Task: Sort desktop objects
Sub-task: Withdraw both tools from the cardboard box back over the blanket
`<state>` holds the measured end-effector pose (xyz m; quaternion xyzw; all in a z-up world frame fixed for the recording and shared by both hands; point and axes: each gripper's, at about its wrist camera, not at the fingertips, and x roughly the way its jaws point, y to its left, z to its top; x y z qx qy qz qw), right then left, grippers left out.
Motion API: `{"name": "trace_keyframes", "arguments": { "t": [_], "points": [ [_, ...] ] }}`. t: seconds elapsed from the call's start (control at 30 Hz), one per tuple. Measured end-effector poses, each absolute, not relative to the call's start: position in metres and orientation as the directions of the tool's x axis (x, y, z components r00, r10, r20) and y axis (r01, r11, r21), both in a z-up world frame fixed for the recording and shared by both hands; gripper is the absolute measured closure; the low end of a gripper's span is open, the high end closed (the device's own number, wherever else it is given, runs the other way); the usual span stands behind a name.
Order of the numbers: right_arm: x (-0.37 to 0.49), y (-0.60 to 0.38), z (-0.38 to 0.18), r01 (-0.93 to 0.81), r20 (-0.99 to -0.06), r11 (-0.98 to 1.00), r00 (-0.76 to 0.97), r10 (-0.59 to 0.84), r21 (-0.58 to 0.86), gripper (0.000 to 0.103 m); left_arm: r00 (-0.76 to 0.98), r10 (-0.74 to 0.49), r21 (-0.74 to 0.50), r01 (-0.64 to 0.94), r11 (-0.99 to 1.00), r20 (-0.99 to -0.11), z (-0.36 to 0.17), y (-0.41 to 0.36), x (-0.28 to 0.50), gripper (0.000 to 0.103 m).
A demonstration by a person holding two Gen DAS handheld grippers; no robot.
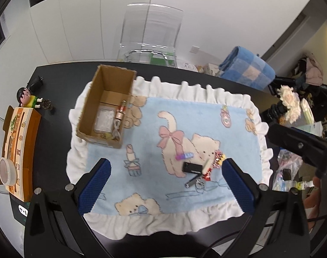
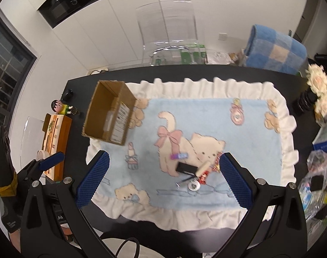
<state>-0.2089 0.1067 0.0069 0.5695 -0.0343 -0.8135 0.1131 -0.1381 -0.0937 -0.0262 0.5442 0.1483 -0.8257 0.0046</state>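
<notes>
A cardboard box (image 1: 106, 105) stands on the blue cat-print towel (image 1: 167, 150), holding a cable (image 1: 117, 129); small items cluster beside the black lighter (image 1: 192, 167).

Left gripper (image 1: 166, 185): jaws spread wide, blue-padded fingers (image 1: 94, 190) pointing forward and down, nothing between them. Right gripper (image 2: 163, 179): likewise spread wide, holding nothing, blue pads (image 2: 235, 178) angled downward. Both grippers are raised and side by side.
</notes>
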Motion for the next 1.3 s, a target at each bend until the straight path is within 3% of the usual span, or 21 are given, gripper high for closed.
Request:
{"name": "trace_keyframes", "arguments": {
  "t": [0.73,1.3],
  "points": [
    [-0.164,0.197,-0.028,0.12,-0.941,-0.978,-0.277,-0.197,0.17,0.0,-0.337,0.152,-0.202,0.118,-0.972,-0.929,-0.054,0.001,-0.115,0.0],
    [-0.173,0.223,-0.112,0.127,-0.958,-0.974,-0.195,-0.211,0.189,0.0,-0.273,0.126,-0.16,0.106,-0.981,-0.954,-0.115,0.029,-0.133,0.0]
  ]
}}
